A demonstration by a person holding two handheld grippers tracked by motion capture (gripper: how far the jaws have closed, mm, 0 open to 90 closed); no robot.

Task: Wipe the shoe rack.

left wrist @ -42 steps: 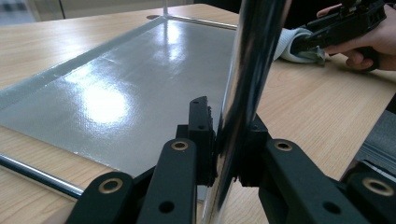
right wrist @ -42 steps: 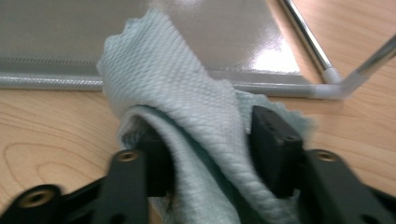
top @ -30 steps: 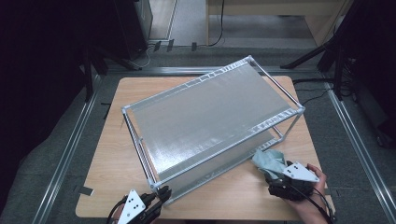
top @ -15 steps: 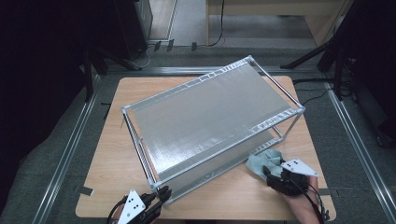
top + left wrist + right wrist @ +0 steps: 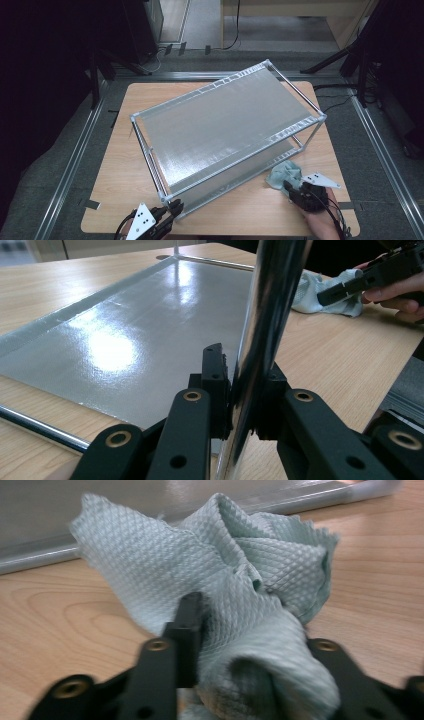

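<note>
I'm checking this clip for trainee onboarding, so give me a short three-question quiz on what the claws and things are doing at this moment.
1. True or false: the left claw is shut on a shiny upright metal post of the two-tier silver metal shelf rack.
2. What does the right claw grip? A) a cable B) a pale green waffle-textured cloth C) a rack rail
3. On what does the cloth lie?

Key
1. True: both pads press the post near the rack's front corner.
2. B. The jaws have just been closing, with the bunched cloth between them.
3. On the light wooden table, beside the rack's lower shelf.
</note>
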